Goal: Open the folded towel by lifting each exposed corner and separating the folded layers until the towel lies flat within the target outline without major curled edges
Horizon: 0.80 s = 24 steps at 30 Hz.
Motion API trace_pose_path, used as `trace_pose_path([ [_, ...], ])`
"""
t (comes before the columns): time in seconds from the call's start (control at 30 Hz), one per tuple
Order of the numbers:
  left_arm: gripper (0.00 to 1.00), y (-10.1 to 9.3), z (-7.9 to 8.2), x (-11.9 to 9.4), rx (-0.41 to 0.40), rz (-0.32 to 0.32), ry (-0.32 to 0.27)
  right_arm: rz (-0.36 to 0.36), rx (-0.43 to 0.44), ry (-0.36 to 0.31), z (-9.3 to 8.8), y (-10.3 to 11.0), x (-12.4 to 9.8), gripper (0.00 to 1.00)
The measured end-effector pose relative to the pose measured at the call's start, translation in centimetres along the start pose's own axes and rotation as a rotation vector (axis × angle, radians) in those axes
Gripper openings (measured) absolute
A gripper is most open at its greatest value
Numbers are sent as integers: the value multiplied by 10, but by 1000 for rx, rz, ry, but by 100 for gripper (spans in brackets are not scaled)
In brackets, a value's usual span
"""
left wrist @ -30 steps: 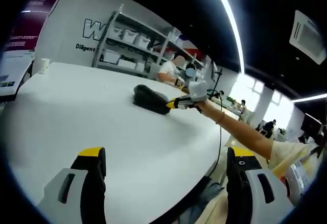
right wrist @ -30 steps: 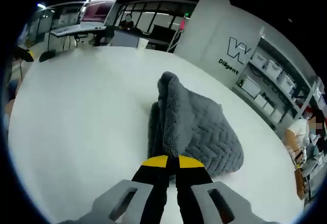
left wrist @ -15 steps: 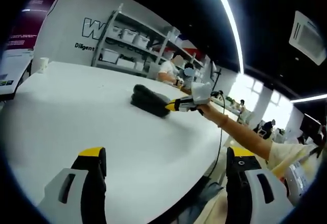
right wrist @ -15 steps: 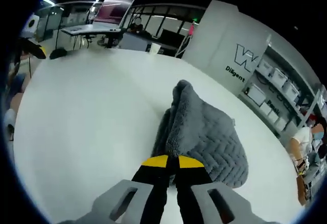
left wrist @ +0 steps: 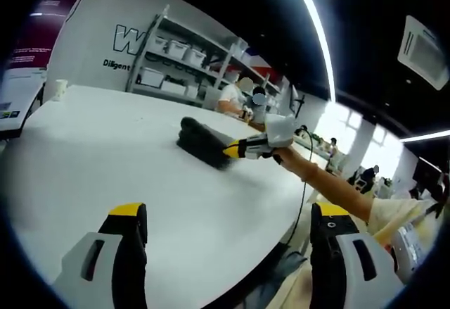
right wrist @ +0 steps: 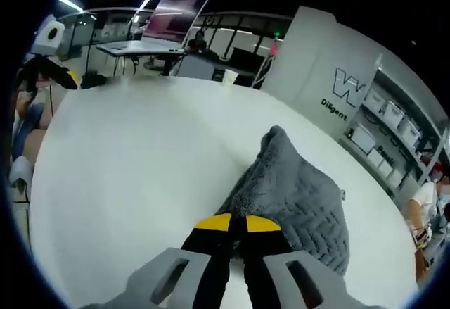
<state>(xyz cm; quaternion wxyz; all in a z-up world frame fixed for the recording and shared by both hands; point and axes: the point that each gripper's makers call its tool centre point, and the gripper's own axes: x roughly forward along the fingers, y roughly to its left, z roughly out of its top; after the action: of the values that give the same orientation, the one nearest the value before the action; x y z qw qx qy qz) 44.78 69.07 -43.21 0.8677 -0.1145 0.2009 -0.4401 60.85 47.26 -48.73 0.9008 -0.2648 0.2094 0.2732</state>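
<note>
A folded dark grey plush towel with a herringbone weave (right wrist: 295, 200) lies on a broad white worktop (right wrist: 133, 161), a little past its middle as the left gripper view looks across it. The right gripper (right wrist: 235, 226), black with yellow tips, has its jaws together, clamped on the near edge of the towel; the cloth rises from the jaws to a raised corner and falls away toward the far right.

In the left gripper view the same towel (left wrist: 199, 142) shows as a dark mound on the worktop (left wrist: 84, 154), with the right gripper (left wrist: 235, 150) gripping its near end, held by a person's hand (left wrist: 281, 153) on an outstretched bare arm in a pale sleeve. The left gripper (left wrist: 228, 217) hangs over the worktop's near edge, well apart from the towel, its yellow-tipped jaws wide apart and holding nothing.

Behind the worktop stands a white wall with dark lettering (left wrist: 123, 45) and grey metal shelving stacked with white storage bins (left wrist: 176, 66). A white paper cup (left wrist: 59, 88) sits at the worktop's far left. Seated people work in the background beneath a long ceiling strip light (left wrist: 313, 31).
</note>
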Motion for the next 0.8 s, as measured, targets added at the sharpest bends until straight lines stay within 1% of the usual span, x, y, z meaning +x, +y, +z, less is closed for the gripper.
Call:
trace_pose_path([
  [0.1, 95, -3, -2, 0, 5, -3, 1, 15, 4, -13, 7, 7, 3, 0],
  [0.13, 95, -4, -1, 0, 5, -6, 1, 22, -1, -19, 10, 13, 5, 0],
  [0.2, 95, -4, 0, 0, 5, -6, 3, 23, -5, -21, 14, 18, 7, 0],
  [0.4, 94, -6, -1, 2, 5, -9, 12, 43, 15, -33, 25, 32, 14, 0],
  [0.5, 94, -7, -1, 2, 7, -13, 13, 50, 5, -29, 27, 36, 16, 0],
  [0.57, 94, -7, 0, 1, 10, -14, 14, 55, 0, -20, 25, 36, 14, 3],
  [0.63, 94, -6, 0, 0, 10, -12, 12, 55, 2, -28, 25, 35, 9, 7],
  [0.77, 94, -5, 0, 0, 9, -3, 12, 29, -1, -47, 25, 26, -7, 29],
  [0.8, 95, -4, 1, 0, 9, -2, 12, 20, -4, -56, 25, 22, -12, 30],
])
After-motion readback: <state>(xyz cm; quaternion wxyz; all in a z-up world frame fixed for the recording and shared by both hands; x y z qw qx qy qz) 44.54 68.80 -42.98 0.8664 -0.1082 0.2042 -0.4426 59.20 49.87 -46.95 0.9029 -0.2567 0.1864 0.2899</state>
